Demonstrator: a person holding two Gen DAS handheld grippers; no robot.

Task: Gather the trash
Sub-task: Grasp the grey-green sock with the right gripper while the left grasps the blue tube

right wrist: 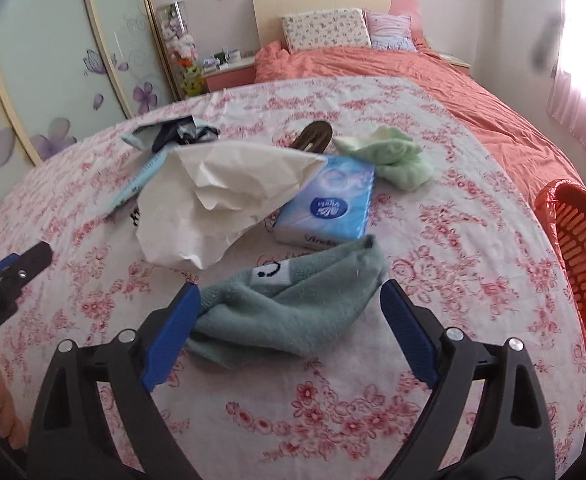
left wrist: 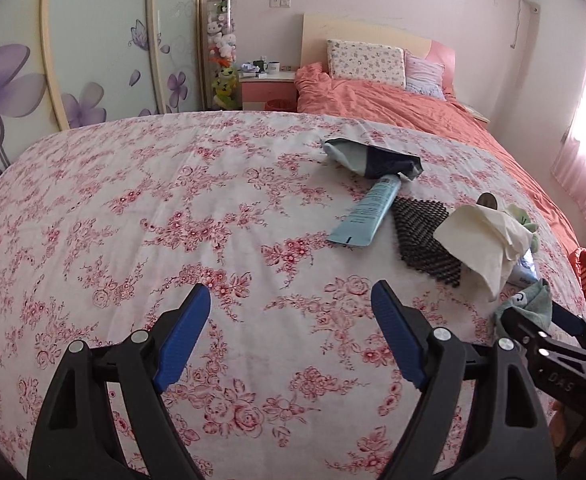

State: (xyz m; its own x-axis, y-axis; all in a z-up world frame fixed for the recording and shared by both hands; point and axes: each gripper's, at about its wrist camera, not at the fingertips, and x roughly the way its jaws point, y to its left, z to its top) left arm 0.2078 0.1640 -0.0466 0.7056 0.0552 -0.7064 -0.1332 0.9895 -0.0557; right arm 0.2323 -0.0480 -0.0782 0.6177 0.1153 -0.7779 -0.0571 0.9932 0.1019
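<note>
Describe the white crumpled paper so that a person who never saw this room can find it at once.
Start from the flowered pink-and-white bedspread at the foot of the bed. In the cluster of small things there, the crumpled white paper lies beside the blue tissue pack. It is the only plain white, creased sheet; its neighbours are green cloths and blue packaging.

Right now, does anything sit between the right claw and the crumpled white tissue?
Yes. The grey-green sock lies between the open fingers of the right claw, directly in front of it, and the crumpled white tissue lies farther up the floral sheet. The claw would have to pass over or around the sock.
</note>
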